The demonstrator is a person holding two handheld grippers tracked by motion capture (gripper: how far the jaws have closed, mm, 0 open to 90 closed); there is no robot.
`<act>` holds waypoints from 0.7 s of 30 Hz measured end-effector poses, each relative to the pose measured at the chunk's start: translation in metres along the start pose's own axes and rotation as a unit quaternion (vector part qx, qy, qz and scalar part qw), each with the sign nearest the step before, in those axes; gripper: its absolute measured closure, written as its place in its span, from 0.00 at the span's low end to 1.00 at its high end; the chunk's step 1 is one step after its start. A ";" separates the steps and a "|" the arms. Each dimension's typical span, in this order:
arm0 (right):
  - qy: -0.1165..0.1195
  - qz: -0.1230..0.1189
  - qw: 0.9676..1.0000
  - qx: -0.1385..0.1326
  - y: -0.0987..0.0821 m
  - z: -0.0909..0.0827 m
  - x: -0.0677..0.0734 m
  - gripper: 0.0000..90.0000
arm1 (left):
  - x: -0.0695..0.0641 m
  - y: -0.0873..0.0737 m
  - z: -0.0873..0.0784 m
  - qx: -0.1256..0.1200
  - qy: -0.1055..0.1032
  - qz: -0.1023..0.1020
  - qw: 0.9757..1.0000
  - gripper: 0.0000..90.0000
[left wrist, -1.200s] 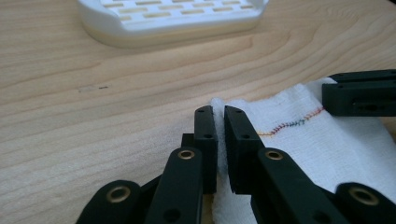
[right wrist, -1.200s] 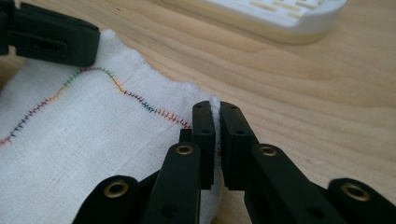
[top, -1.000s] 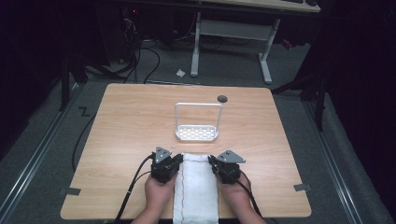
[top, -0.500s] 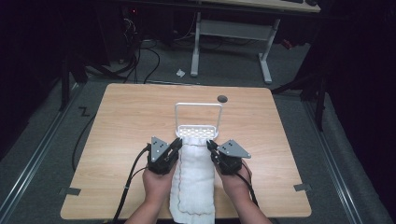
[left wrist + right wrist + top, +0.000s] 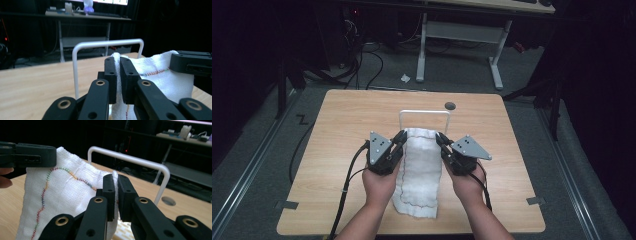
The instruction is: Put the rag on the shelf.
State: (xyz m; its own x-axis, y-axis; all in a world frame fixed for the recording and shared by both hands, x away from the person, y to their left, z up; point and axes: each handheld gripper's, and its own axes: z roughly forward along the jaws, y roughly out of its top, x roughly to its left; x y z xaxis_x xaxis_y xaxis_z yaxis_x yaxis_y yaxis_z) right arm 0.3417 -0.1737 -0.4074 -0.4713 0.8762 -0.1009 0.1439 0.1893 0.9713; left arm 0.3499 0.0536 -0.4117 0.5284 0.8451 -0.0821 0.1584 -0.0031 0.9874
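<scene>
high view: white cloth [image 5: 422, 170] hangs between the two grippers, its top edge at the white wire rack [image 5: 424, 114], its lower end lying on the wooden table [image 5: 342, 125]
left gripper [image 5: 401, 139]: clenched on the cloth's top left corner
right gripper [image 5: 439, 139]: clenched on the top right corner
cloth edge: multicoloured stitching
table: small dark disc [image 5: 450, 105] beyond the rack

No text, label, brand, number or sign can be read anywhere.
</scene>
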 end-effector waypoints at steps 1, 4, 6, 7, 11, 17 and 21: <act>0.000 0.000 1.000 0.000 0.000 0.000 0.000 0.95 | -0.001 0.004 -0.001 -0.004 -0.001 0.004 1.000 0.94; 0.000 -0.001 1.000 -0.014 0.011 -0.002 0.000 0.95 | -0.003 0.014 -0.003 -0.017 -0.001 0.011 1.000 0.94; -0.001 0.000 1.000 -0.025 0.018 -0.004 -0.001 0.95 | -0.002 0.021 -0.003 -0.026 -0.001 0.012 1.000 0.94; -0.002 0.000 1.000 -0.030 0.021 -0.005 -0.001 0.95 | -0.002 0.024 -0.004 -0.029 -0.001 0.013 1.000 0.94; -0.004 0.001 0.999 -0.047 0.034 -0.008 -0.004 0.95 | 0.000 0.037 -0.006 -0.045 0.001 0.017 0.999 0.94; -0.007 0.000 0.998 -0.062 0.051 -0.011 -0.010 0.95 | 0.000 0.055 -0.005 -0.061 -0.002 0.026 0.998 0.94; -0.003 0.004 0.998 -0.068 0.061 -0.013 -0.014 0.95 | -0.001 0.065 -0.003 -0.064 0.001 0.038 0.997 0.94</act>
State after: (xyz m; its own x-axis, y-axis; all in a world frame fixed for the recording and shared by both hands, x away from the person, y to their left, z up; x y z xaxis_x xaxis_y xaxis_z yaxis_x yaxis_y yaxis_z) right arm 0.3457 -0.1797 -0.3445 -0.4656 0.8800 -0.0941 0.0271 0.1205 0.9923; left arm 0.3576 0.0542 -0.3473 0.5333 0.8459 -0.0059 0.0097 0.0008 1.0000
